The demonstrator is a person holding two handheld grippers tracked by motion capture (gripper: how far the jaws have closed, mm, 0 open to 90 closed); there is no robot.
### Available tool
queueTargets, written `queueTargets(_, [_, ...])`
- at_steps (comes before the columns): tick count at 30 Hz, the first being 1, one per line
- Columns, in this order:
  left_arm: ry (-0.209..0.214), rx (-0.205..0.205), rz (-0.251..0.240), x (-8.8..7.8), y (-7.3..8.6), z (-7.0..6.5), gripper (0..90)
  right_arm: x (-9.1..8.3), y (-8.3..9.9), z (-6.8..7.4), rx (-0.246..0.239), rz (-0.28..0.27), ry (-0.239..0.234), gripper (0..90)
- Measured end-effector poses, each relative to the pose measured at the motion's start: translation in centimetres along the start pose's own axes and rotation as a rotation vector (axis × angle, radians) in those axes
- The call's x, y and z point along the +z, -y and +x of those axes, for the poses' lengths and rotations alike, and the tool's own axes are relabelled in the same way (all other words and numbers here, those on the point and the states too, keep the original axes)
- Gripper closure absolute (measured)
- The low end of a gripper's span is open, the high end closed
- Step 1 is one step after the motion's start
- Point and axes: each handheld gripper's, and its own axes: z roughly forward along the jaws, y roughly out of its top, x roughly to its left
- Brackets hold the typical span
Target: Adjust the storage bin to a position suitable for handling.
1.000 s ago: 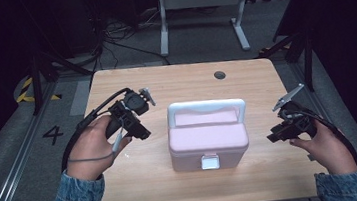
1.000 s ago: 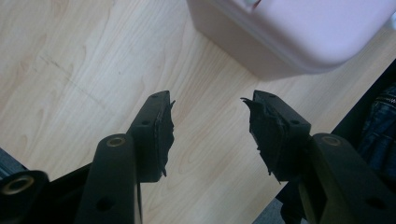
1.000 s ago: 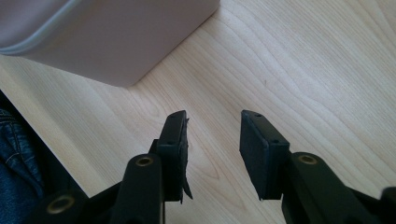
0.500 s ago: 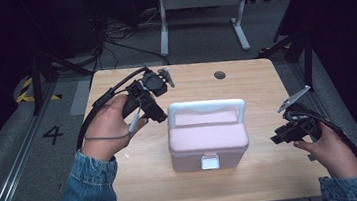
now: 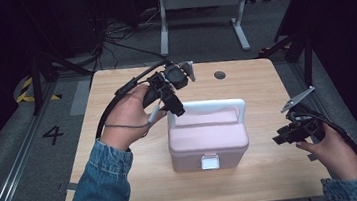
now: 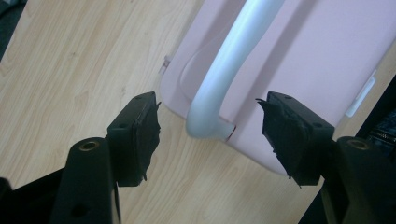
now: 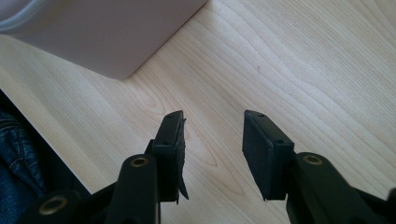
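Right now we have a pink box with a white carry handle sitting at the middle of the wooden surface, its lid down and its white front latch facing the near edge. Nothing on it looks opened or lifted yet, so we judge the work to be at its very start: the approach to the handle is nearly made, while the grasp, and whatever follows it, is all left to do.

We hold the left gripper over the far left corner of the box, tipped forward and down from a raised wrist, with the denim sleeve reaching in from the near left. In the left gripper view its 2 jaws stand spread wide on either side of the handle's left end, where the white bar bends down into the lid; neither pad touches it.

We keep the right gripper low on the right, well apart from the box and pointed toward its right side, the hand resting near the right edge of the surface. In the right gripper view its jaws are also spread, with bare wood between them and the box corner farther off.
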Motion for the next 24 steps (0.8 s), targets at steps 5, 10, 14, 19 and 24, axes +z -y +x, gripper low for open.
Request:
queueTargets(5, [0.003,0.034,0.008,0.7,-1.4,-0.4,35.8,0.0,0.0,0.1,0.001,0.001,-0.001,58.2])
queueTargets(10, [0.015,0.044,0.005,1.6,-2.7,-0.6,35.8,0.0,0.0,0.1,0.002,-0.004,-0.002,58.1])
queueTargets(14, [0.024,0.058,0.016,2.4,-3.3,-0.8,35.8,0.0,-0.1,0.2,-0.007,-0.007,-0.007,57.8])
queueTargets(19, [0.032,0.065,0.044,4.0,-3.8,-0.8,36.0,0.0,-0.1,0.3,-0.004,-0.009,-0.015,57.5])
queueTargets(24, [0.045,0.076,0.054,5.2,-4.3,-1.0,37.1,0.1,-0.1,0.2,0.001,-0.01,-0.014,57.0])
